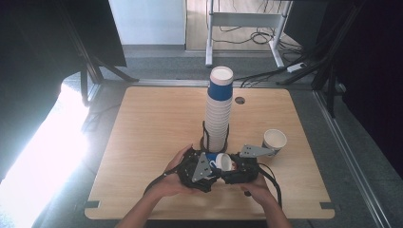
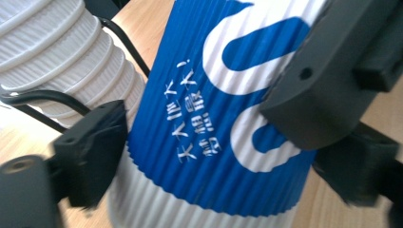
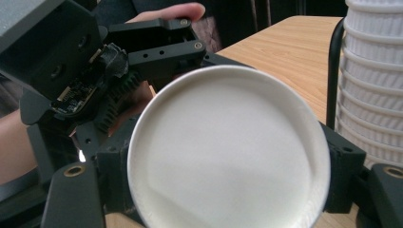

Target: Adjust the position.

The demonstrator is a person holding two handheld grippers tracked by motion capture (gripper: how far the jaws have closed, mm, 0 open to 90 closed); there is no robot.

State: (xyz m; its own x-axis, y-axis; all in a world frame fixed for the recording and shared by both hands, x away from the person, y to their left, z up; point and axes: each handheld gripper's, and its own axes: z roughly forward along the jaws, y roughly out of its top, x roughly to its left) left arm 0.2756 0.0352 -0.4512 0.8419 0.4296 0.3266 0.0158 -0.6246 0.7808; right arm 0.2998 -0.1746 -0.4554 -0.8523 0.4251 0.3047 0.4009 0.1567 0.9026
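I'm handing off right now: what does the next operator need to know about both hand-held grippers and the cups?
Right hand-held gripper: shut on the blue-and-white ribbed paper cup, held sideways near the table's front.
Left hand-held gripper: jaws around the same cup; contact unclear.
Tall stack of white ribbed cups stands in a black wire holder; a lone white cup stands upright to the right.
Left: where this cup goes is undecided.

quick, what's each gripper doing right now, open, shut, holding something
Left gripper: jaws on both sides of the blue and white cup; cannot tell whether they press it.
Right gripper: shut on that same cup, its base facing the right gripper view.
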